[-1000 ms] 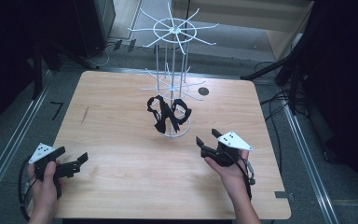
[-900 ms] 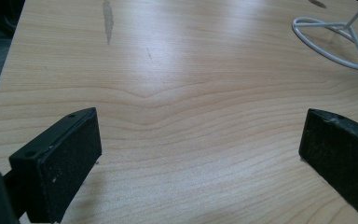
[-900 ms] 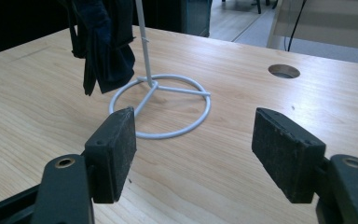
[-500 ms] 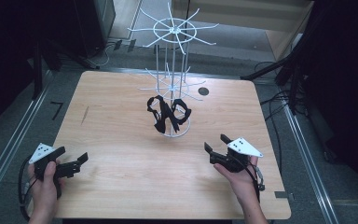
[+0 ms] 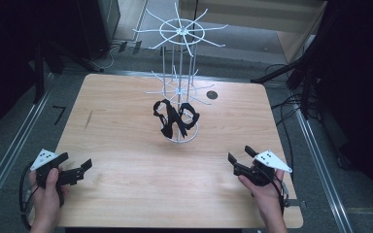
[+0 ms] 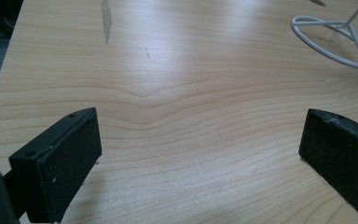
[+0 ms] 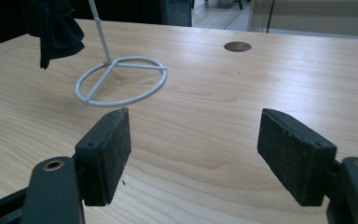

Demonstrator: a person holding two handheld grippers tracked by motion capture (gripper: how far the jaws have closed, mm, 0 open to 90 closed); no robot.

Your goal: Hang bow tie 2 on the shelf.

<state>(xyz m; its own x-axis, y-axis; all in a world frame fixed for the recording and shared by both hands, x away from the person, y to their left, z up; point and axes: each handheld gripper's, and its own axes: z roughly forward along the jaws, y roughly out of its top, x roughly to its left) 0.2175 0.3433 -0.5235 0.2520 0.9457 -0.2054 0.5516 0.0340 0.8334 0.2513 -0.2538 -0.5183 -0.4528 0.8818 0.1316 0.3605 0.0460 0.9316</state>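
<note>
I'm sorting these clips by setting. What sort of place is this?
Probably a lab or workshop recording station: a bare wooden table on a metal-railed frame, loose cables on the floor, and a white wire rack.

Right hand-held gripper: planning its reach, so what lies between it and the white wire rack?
Only bare wooden table between the right hand-held gripper and the rack's ring base, as the right gripper view shows.

My left gripper (image 5: 73,171) and right gripper (image 5: 243,158) are black, each topped by a dotted grey triangular plate, trailing black cables.
</note>
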